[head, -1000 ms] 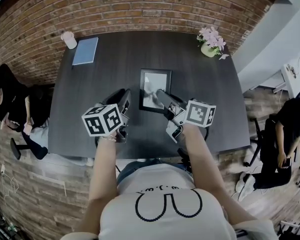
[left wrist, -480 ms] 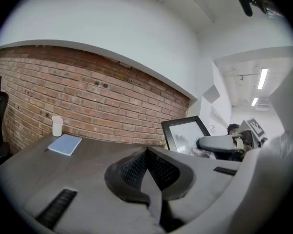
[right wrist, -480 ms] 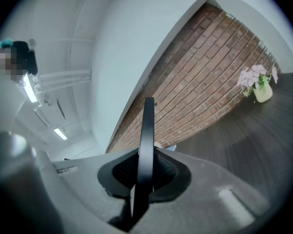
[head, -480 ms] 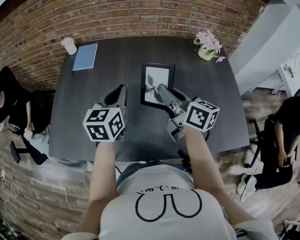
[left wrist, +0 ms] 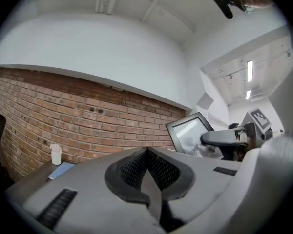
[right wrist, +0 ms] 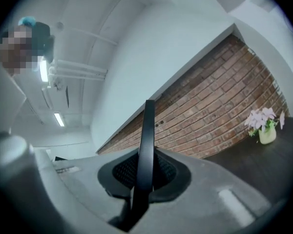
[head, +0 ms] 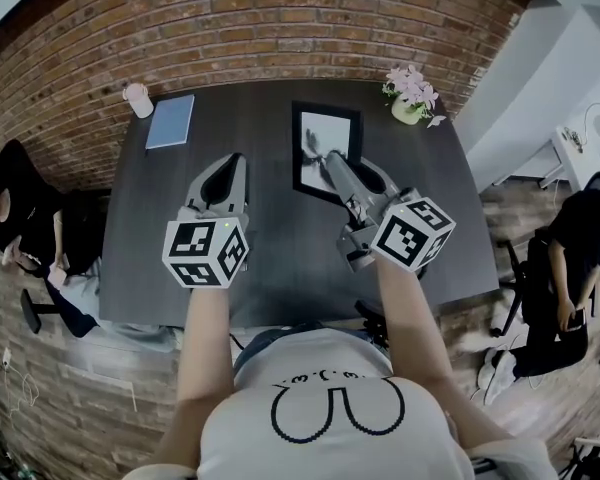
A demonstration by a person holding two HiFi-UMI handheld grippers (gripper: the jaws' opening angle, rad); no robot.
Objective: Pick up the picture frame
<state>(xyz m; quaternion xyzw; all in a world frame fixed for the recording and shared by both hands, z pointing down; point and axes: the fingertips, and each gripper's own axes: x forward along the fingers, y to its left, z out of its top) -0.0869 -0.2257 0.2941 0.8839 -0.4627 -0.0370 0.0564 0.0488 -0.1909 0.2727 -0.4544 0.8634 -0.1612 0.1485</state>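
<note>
Frame (head: 330,123) tip: squeeze firm with right gripper (head: 330,158) pinching its thin edge, leave left gripper (head: 234,160) pressed together and empty, lift level, no twisting.

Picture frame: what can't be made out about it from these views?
picture frame image: too small in the head view; the right gripper covers part in the left gripper view.
Its lower edge, whether off the table: hidden behind the right gripper, and behind the left gripper body.
Its face: right gripper view shows it edge-on only.
</note>
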